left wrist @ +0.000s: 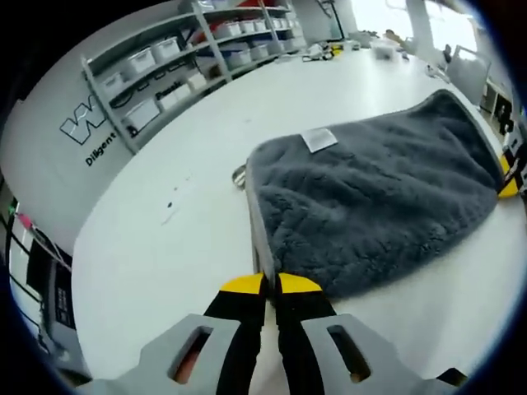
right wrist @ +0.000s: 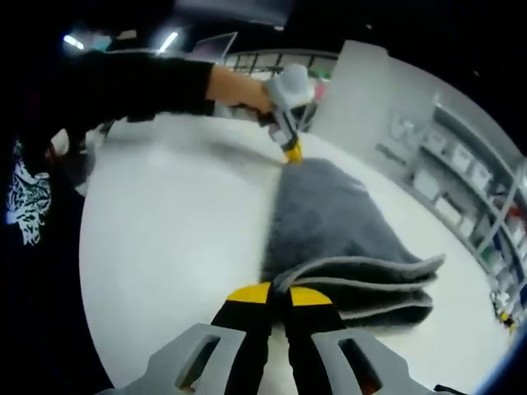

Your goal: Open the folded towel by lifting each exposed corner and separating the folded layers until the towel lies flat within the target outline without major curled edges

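A grey fluffy towel (left wrist: 370, 197) lies folded on the white table (left wrist: 165, 247), a white label (left wrist: 319, 138) on its top. In the left gripper view my left gripper (left wrist: 270, 285) is shut on the towel's near corner, its yellow tips pressed together. My right gripper (left wrist: 510, 177) shows at the towel's far right edge. In the right gripper view the towel (right wrist: 329, 214) shows several stacked layers (right wrist: 370, 292). There my right gripper (right wrist: 278, 295) is shut on the edge of the top layer. My left gripper (right wrist: 290, 151), held by a hand, sits at the far corner.
Metal shelves with white bins (left wrist: 189, 58) stand beyond the table's far edge, and appear again as shelves (right wrist: 469, 189) at the right of the right gripper view. A person's black sleeve (right wrist: 123, 82) reaches over the table (right wrist: 165, 230). Small items (left wrist: 329, 49) lie at the far end.
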### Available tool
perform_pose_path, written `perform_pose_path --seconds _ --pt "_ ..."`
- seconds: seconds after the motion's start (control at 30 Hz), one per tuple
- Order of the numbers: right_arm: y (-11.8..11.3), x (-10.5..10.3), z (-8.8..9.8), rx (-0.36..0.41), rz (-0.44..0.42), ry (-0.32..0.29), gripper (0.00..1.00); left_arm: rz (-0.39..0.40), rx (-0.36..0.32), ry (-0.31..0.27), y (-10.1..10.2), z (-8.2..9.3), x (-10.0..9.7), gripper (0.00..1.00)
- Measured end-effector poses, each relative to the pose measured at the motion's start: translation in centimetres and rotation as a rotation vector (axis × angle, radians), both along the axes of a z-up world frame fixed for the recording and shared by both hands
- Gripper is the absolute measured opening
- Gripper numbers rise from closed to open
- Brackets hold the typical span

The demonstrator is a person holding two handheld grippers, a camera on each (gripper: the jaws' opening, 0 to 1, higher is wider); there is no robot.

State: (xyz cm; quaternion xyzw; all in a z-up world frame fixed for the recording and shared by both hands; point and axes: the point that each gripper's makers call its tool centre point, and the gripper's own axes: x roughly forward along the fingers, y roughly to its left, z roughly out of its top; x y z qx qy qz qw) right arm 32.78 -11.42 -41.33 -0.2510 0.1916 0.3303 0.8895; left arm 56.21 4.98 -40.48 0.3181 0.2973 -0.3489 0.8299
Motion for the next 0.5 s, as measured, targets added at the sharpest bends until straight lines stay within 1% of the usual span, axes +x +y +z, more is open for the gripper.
perform_pose_path --seconds 0.07,0.27,0.5 --pt "0.6 -0.3 -0.1 -0.003 0.015 -0.003 0.01 -0.006 0.007 -0.001 0.2 0.0 0.6 0.04" --pt "2.5 -1.2 -0.1 -0.010 0.066 -0.009 0.00 -0.035 0.027 -0.013 -0.6 0.0 1.5 0.04" --pt "3.2 -1.5 -0.2 -0.022 0.078 -0.019 0.00 -0.048 0.046 -0.011 -0.9 0.1 2.2 0.04"
